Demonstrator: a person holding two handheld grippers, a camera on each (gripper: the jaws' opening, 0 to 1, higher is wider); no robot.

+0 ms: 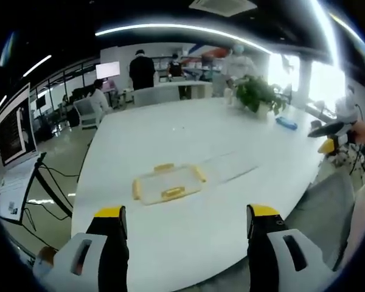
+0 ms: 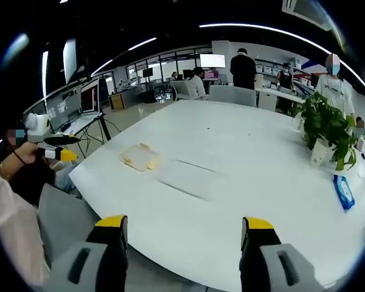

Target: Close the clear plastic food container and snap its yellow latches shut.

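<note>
My left gripper [image 1: 187, 220] hung above the near edge of the white table [image 1: 170, 134], its yellow-tipped jaws spread wide with nothing between them. Ahead of it, near that edge, lay the clear plastic food container [image 1: 168, 183], flat on the tabletop, with yellow latches [image 1: 173, 193] showing on its sides (whether they were snapped down I could not tell). My right gripper [image 2: 187, 225] was likewise wide apart and empty, held off the table's edge over a grey chair back [image 2: 67, 222]. From that view the container sat off to the left, well apart from the jaws. A potted plant [image 2: 326, 131] stood at the far right, with a blue packet [image 2: 344, 191] lying near it. People stood beyond the table.
</note>
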